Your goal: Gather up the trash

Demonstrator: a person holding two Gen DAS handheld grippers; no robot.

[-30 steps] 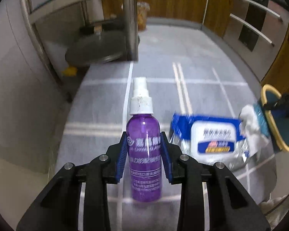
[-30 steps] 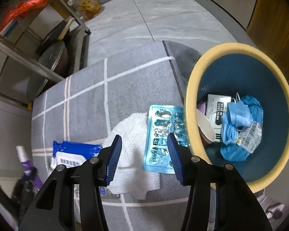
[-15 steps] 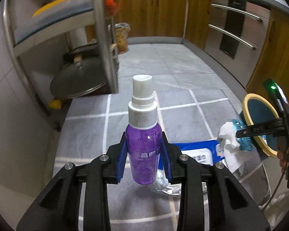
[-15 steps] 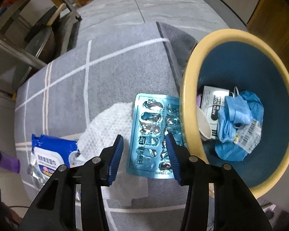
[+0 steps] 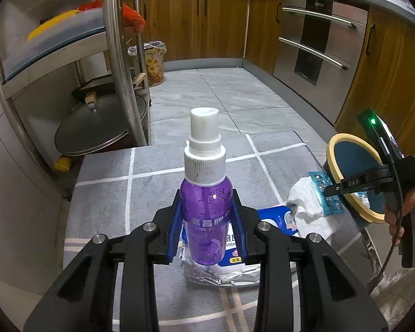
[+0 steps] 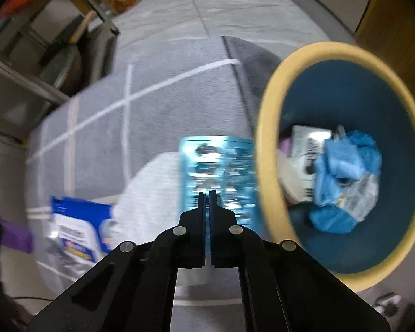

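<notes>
Your right tool has just been closing: a moment ago its blue pads stood apart above the teal foil blister pack, and now they sit pinched nearly together at lower centre of the right wrist view. The picture is blurred there, so I cannot tell whether the pack's edge is caught between the pads or they met on nothing. Check that before you lift.

Your left tool has raised the purple plastic spray bottle with the white pump cap off the grey grid-lined mat. A second ago it stood low against the mat; now it hangs upright, clamped at its body, at centre of the left wrist view.

For the task, that means one item is up and ready to carry, and a second is perhaps gripped. The round blue bin with the cream rim stands at right of the right wrist view, touching or just beside the blister pack.

Counted, outside the bin:
- one spray bottle, held
- one blister pack
- one crumpled white paper towel, under the pack's left side
- one blue-and-white wet-wipe packet, lower left

Inside the bin I make out one crumpled blue mask and one white printed carton; the rest is too blurred to count.
</notes>
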